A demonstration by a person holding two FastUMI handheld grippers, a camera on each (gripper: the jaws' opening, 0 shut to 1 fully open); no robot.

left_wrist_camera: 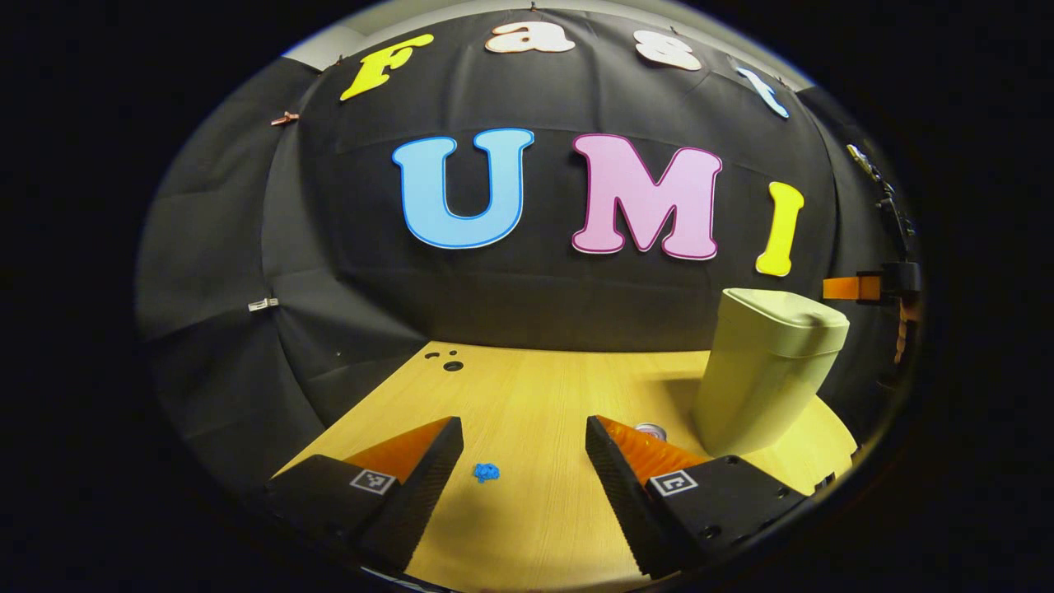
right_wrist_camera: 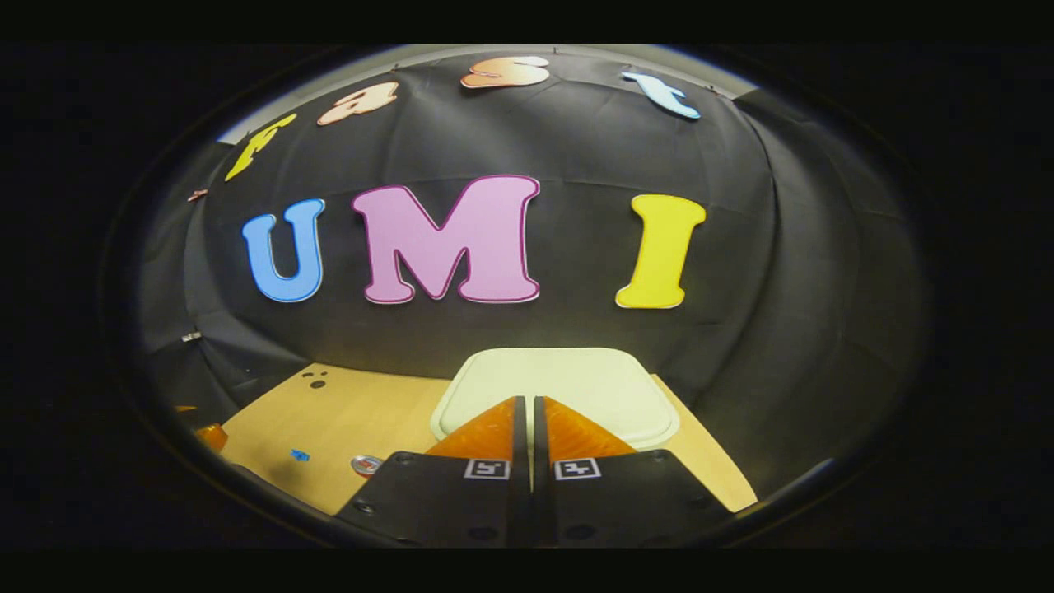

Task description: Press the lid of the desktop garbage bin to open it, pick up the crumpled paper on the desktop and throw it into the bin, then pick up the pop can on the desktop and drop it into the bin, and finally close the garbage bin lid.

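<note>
Hovering over bin lid [right_wrist_camera: 568, 380], right gripper [right_wrist_camera: 528, 412] jaws closed.

My own finger hides most of the pop can [left_wrist_camera: 650, 429]; the blue scrap [left_wrist_camera: 486, 472] is too small to identify.

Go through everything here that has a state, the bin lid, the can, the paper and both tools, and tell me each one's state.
Bin lid: closed, flat on the bin.
Pop can: on the desktop beside the bin, not picked up.
Blue crumpled paper: lying on the desktop, untouched.
Left tool: open, empty, above the desktop.
Right tool: shut, empty, over the lid.
</note>
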